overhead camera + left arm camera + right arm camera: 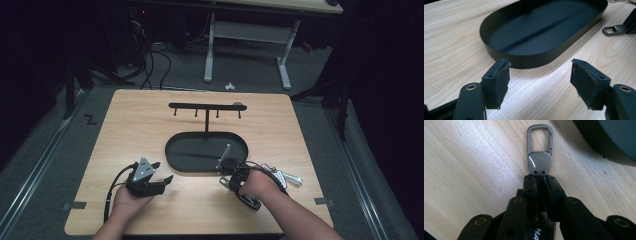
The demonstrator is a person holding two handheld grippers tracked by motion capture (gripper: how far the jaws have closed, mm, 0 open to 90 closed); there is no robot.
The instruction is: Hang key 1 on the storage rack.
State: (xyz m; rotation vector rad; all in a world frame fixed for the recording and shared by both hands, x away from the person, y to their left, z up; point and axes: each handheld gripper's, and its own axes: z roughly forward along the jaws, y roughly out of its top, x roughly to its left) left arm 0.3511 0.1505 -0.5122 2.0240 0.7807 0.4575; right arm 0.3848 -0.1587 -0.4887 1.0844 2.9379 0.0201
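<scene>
A grey metal carabiner key clip [539,147] lies on the wooden table, pointing away from my right gripper [539,180], which is shut on its near end. In the high view that gripper [229,176] sits just off the front right edge of the black oval tray [172,150]. From the tray rises a black T-shaped rack [206,106] with several small hooks. My left gripper [164,171] rests on the table left of the tray; in its own view it [540,77] stands open and empty, facing the tray wall [529,58]. The clip [612,30] shows at the far right there.
A bunch of keys [287,176] lies on the table to the right of my right hand. The table's front edge runs close behind both hands. Beyond the table stand a white-legged desk [247,35] and floor cables [150,65].
</scene>
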